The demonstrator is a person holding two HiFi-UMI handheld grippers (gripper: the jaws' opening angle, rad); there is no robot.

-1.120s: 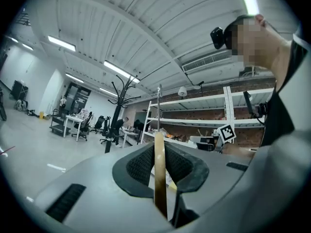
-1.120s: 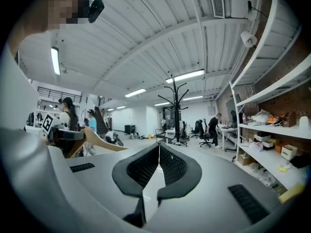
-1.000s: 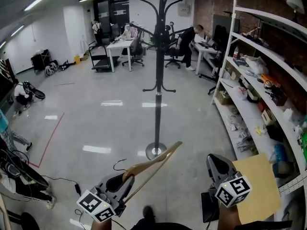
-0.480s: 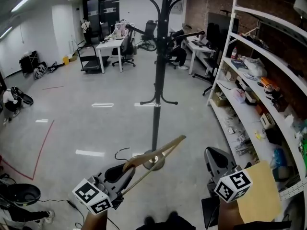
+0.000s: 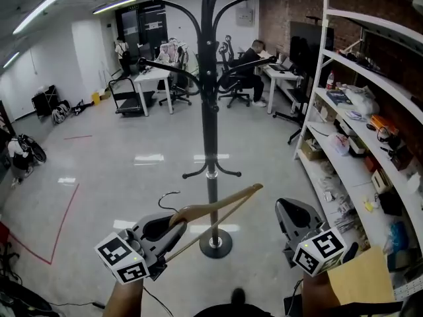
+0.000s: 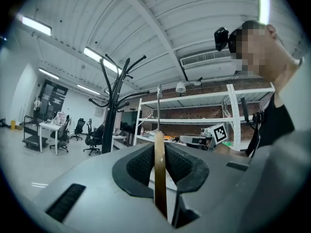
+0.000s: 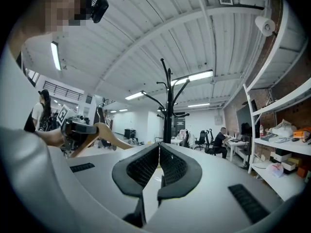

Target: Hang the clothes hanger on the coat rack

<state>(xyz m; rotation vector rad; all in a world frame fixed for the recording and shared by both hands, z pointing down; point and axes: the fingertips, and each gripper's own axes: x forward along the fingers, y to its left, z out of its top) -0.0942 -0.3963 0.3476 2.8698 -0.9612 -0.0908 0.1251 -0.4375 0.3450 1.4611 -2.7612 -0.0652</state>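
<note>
Office | coat rack point(image 5: 209, 111) ahead | my left gripper point(image 5: 170, 227) pinches hanger point(image 5: 221, 208); right gripper point(image 5: 291, 214) closed, empty | risk: hanger pivots, hook point(image 5: 166, 195) misses

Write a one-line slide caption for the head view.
Left gripper holds a wooden clothes hanger before the black coat rack; right gripper empty.

The coat rack point(image 5: 209, 111) is standing mid-floor, just ahead of both grippers. The clothes hanger point(image 5: 198, 209) is sitting in the left gripper point(image 5: 170, 226), reaching rightwards across the rack's pole. The right gripper point(image 5: 289, 211) is hanging off to its right. Shelving point(image 5: 370, 104) is running along the right wall, with desks point(image 5: 153, 78) behind the rack.
</note>
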